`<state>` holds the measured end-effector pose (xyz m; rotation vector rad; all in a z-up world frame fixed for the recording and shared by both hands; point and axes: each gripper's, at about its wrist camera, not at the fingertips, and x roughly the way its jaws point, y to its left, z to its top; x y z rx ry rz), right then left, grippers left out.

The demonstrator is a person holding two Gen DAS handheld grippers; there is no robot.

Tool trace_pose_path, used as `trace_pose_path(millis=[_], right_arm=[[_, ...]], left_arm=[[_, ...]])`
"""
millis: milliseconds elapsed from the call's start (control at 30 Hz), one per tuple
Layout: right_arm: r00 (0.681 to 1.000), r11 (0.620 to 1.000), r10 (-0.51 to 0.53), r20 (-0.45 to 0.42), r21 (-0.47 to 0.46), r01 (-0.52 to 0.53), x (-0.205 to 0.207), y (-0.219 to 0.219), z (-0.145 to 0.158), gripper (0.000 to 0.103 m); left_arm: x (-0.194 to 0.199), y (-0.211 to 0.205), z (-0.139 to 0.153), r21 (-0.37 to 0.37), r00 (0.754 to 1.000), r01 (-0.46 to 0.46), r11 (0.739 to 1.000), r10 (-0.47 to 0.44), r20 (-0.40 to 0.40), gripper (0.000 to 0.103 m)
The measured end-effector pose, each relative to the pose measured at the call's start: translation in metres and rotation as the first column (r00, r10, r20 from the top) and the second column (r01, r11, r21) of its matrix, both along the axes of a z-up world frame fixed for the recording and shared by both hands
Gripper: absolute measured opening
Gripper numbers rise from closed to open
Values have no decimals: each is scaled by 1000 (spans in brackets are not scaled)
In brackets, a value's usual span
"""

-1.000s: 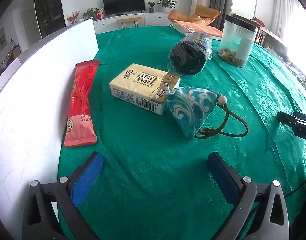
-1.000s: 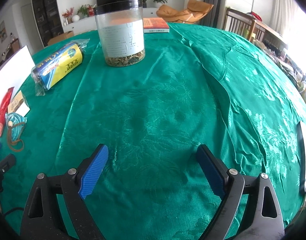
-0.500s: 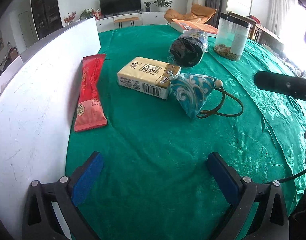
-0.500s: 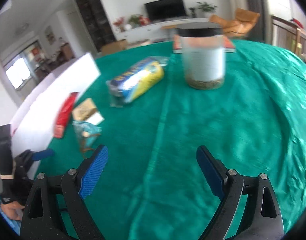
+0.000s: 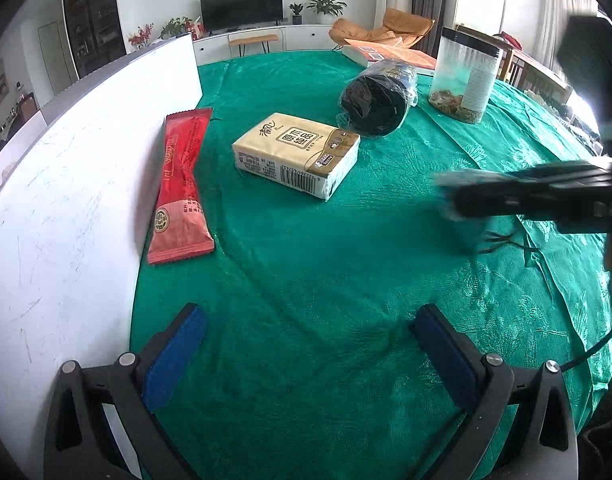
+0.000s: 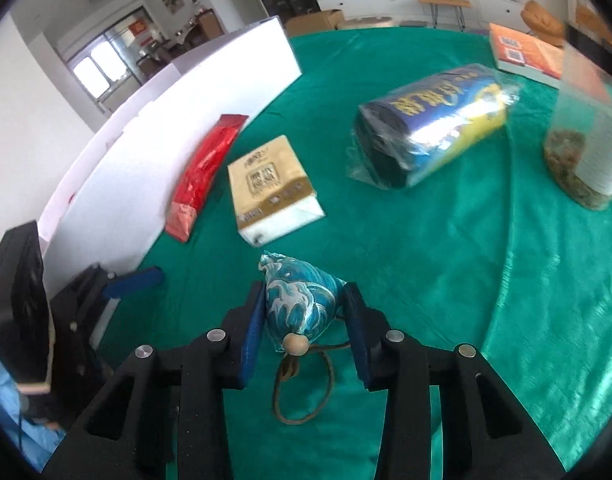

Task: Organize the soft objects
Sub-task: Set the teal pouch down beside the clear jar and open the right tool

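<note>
My right gripper (image 6: 303,308) is shut on a blue wave-patterned cloth pouch (image 6: 301,306) with a wooden bead and a brown cord loop, held just over the green tablecloth. In the left wrist view that gripper (image 5: 458,196) is a blurred dark bar at the right and hides most of the pouch. My left gripper (image 5: 306,344) is open and empty, low over the cloth beside the white board (image 5: 65,200). A beige tissue pack (image 5: 297,154) lies mid-table, with a red snack packet (image 5: 179,184) to its left. The tissue pack (image 6: 271,190) and red packet (image 6: 203,172) also show in the right wrist view.
A plastic-wrapped dark roll (image 5: 380,98) with a blue and yellow label (image 6: 434,120) lies behind the tissue pack. A clear jar with a black lid (image 5: 464,74) stands at the right. An orange book (image 6: 526,52) lies at the table's far edge.
My right gripper has swung left across the table and closed on the blue pouch, which has moved away from the tissue pack. My left gripper has drawn back a little and stays open.
</note>
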<state>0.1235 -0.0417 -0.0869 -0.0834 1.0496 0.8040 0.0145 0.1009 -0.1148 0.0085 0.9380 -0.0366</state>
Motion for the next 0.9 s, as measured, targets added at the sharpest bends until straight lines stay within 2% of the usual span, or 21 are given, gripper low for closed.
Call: trace_pose_path(millis=[100, 167, 233, 367, 400, 433, 500, 600, 667, 733, 900], right_arm=[[997, 995, -79, 23, -57, 80, -1, -54, 4, 40], [981, 978, -187, 45, -82, 190, 15, -95, 9, 40], [942, 937, -321, 94, -116, 331, 37, -131, 17, 40], [830, 836, -537, 151, -36, 547, 82, -193, 31, 41], [804, 813, -575, 150, -9, 583, 89, -203, 30, 45], [780, 789, -609, 147, 11, 614, 95, -212, 28, 55], [755, 761, -647, 111, 35, 647, 99, -226, 20, 73], [712, 715, -699, 69, 85, 694, 77, -246, 11, 74], [691, 692, -721, 54, 119, 712, 55, -251, 8, 75], [681, 686, -728, 81, 101, 720, 34, -247, 10, 78], [713, 717, -677, 181, -54, 695, 9, -225, 4, 78]], left_arm=[[0, -1, 0, 0, 1000, -3, 1000, 3, 1, 103], [0, -2, 0, 0, 1000, -6, 1000, 6, 1, 103], [0, -2, 1, 0, 1000, -6, 1000, 6, 1, 103], [0, -2, 1, 0, 1000, -6, 1000, 6, 1, 103], [0, -2, 1, 0, 1000, -6, 1000, 6, 1, 103], [0, -2, 1, -1, 1000, -6, 1000, 6, 1, 103], [0, -2, 1, 0, 1000, -6, 1000, 6, 1, 103], [0, -2, 0, 0, 1000, -7, 1000, 7, 1, 103], [0, -2, 0, 0, 1000, -7, 1000, 7, 2, 103], [0, -2, 0, 1, 1000, -7, 1000, 7, 2, 103], [0, -2, 0, 0, 1000, -6, 1000, 6, 2, 103]])
